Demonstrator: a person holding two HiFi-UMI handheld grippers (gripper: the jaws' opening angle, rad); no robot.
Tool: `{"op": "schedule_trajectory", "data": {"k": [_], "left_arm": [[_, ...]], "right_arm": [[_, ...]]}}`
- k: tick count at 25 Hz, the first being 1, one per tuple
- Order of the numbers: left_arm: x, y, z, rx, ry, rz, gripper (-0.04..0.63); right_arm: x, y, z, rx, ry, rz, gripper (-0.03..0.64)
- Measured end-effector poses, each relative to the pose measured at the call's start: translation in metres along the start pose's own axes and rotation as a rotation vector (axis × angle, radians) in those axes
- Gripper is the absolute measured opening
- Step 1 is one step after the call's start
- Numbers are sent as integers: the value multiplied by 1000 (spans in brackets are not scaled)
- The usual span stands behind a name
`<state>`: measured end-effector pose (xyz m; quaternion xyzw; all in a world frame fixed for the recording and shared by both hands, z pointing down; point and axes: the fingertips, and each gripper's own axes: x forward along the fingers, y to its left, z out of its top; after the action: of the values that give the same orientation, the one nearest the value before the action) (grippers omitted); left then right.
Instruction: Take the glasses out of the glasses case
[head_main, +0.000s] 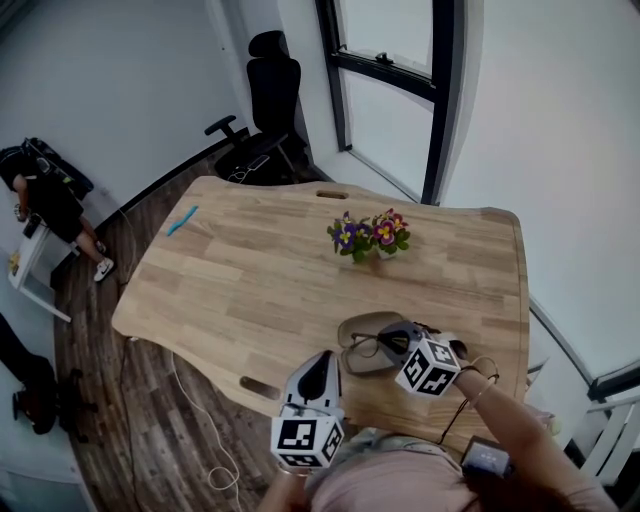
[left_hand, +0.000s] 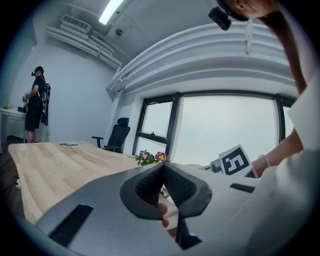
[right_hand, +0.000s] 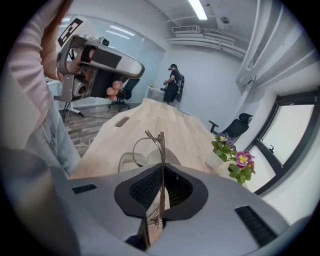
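No lettering or numbers can be read (the marker cubes (head_main: 428, 367) show only square patterns).

Right tool (head_main: 388, 343) grips glasses (head_main: 364, 347) over the case (head_main: 352, 326).

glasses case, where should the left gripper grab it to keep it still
Likely the left rim of the open glasses case, coming from the person's left, where the left gripper hovers shut. The case lies flat and open, so its thin wall suits a pinch, and the right gripper holds the glasses on the other side.
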<state>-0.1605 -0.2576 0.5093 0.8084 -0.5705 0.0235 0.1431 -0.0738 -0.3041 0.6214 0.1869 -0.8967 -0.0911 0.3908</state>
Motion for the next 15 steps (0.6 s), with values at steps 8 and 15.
{"op": "schedule_trajectory", "data": {"k": [8,15], "left_arm": [[-8,-20,10,20,-17,10,0],[-16,-34,24,34,-40,35,0]], "right_arm": [[-31,-5,8,96,-81,-51,12],[-59,-8,17,166,-162,-100,12]]}}
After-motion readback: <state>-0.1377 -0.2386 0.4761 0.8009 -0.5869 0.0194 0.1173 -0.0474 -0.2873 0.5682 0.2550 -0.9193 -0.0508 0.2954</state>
